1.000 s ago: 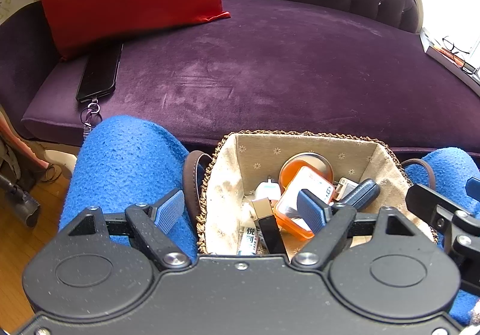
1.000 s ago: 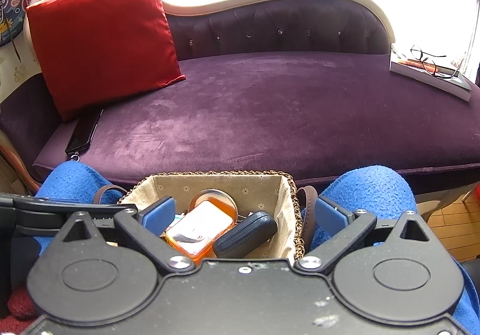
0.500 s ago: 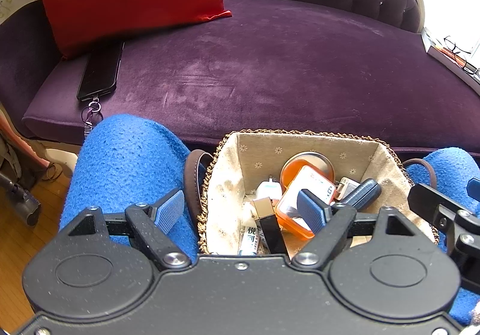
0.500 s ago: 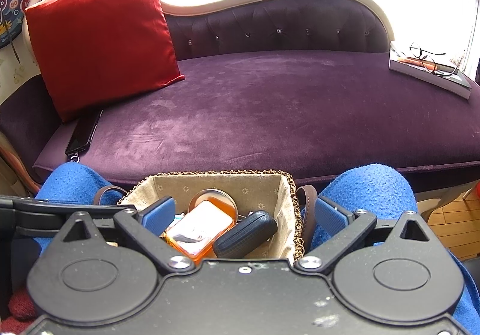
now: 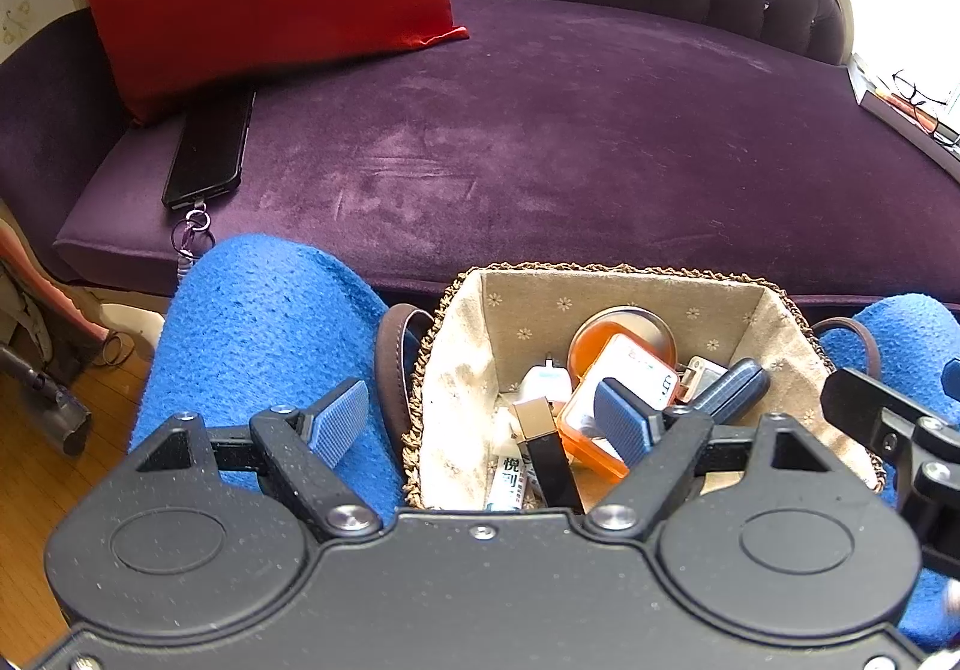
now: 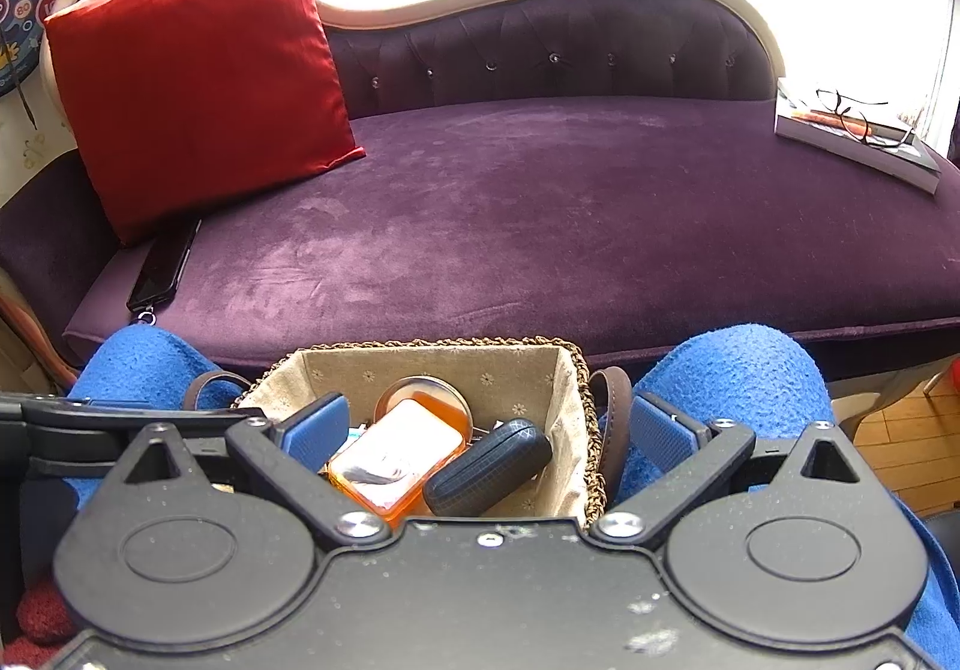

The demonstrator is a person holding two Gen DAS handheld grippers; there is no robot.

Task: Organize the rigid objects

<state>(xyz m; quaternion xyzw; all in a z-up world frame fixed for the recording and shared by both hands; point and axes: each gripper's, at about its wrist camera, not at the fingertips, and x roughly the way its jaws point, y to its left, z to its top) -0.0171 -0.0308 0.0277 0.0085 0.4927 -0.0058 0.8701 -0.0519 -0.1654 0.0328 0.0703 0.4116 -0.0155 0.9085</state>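
A woven basket (image 5: 624, 269) with a cloth lining rests on the person's lap between blue-clad knees. In it lie an orange box (image 5: 636, 370), a dark blue glasses case (image 5: 729, 391), a round tin (image 5: 624, 322), a white plug (image 5: 543, 385) and a black stick-shaped item (image 5: 549, 454). My left gripper (image 5: 480, 421) is open, its pads far apart on either side of the basket's left wall without touching it. My right gripper (image 6: 486, 430) hangs over the basket (image 6: 432, 343), its jaws opening; the glasses case (image 6: 489, 466) and the right wall lie between them, unpressed.
A purple sofa (image 6: 540, 202) stretches ahead. A red cushion (image 6: 192, 70) leans at its left with a black phone (image 6: 162, 265) beside it. A book with spectacles (image 6: 852, 136) on top lies at the sofa's right end. Wooden floor (image 5: 36, 460) shows at the left.
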